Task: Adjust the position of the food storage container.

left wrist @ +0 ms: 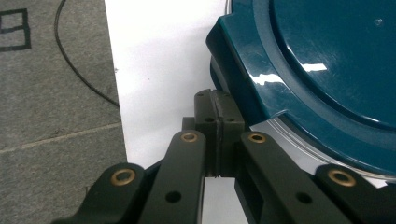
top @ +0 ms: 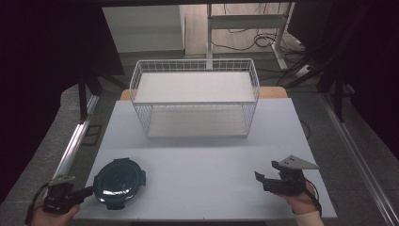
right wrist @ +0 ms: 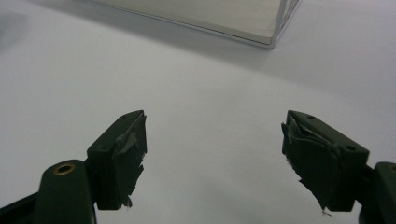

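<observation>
Left claw (left wrist: 218, 135), jaws pressed together, sits just beside the teal lidded container (top: 119, 181); right claw (top: 275, 175) gapes empty, well apart across the bench (top: 202, 165).

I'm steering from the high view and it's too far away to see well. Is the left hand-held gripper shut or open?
Observer: Shut. In the left gripper view the left hand-held gripper has its jaws pressed together, with nothing between them.
Operator: Is it touching the blue lid?
Observer: Its tip sits right by the lid's edge tab; I cannot tell if they touch.
Operator: And my other one?
Observer: The right hand-held gripper is wide open over bare table, and its pads look torn and frayed.
Operator: What's ahead of it?
Observer: The wire basket's bottom corner.
</observation>
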Demonstrator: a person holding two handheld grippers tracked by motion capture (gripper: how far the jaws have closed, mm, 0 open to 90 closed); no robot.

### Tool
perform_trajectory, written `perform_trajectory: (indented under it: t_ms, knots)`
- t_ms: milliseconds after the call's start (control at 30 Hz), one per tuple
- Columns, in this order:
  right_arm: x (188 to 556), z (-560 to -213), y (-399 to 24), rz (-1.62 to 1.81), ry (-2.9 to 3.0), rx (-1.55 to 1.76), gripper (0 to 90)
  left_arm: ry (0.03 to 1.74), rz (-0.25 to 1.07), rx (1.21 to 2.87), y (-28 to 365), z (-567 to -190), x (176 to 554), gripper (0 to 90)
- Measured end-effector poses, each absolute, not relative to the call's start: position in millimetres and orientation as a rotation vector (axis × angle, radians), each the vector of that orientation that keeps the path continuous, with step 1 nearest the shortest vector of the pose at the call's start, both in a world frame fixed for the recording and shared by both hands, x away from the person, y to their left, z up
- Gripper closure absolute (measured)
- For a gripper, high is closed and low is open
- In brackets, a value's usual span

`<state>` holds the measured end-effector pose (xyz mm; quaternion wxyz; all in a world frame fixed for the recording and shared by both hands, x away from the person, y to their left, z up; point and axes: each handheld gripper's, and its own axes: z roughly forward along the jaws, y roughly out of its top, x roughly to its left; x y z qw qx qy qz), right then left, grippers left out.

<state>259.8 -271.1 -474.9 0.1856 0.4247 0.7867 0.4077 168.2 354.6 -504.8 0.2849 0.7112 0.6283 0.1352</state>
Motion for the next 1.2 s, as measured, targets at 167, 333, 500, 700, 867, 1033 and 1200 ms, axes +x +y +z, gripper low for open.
perform_trajectory:
  t_ms: [167,333,500,700,867,1033,1200]
  knots:
    - [261,-474,-274,1.153,2.205,1.208,21.9,1.684,0.356,1.891,354,-505,169,90.0]
    - [262,-472,-278,1.162,2.186,1.223,22.0,1.691,0.337,1.886,350,-505,170,90.0]
    - [263,-471,-279,1.162,2.178,1.227,21.9,1.682,0.326,1.906,342,-505,173,90.0]
    - [264,-471,-281,1.164,2.171,1.232,22.0,1.64,0.292,1.953,326,-508,179,90.0]
    - [264,-470,-282,1.164,2.164,1.232,21.9,1.619,0.295,1.978,316,-506,184,90.0]
    - [264,-469,-283,1.163,2.161,1.236,22.0,1.603,0.293,1.991,308,-506,188,90.0]
    - [265,-473,-280,1.159,2.166,1.235,21.9,1.564,0.284,2.024,290,-505,197,90.0]
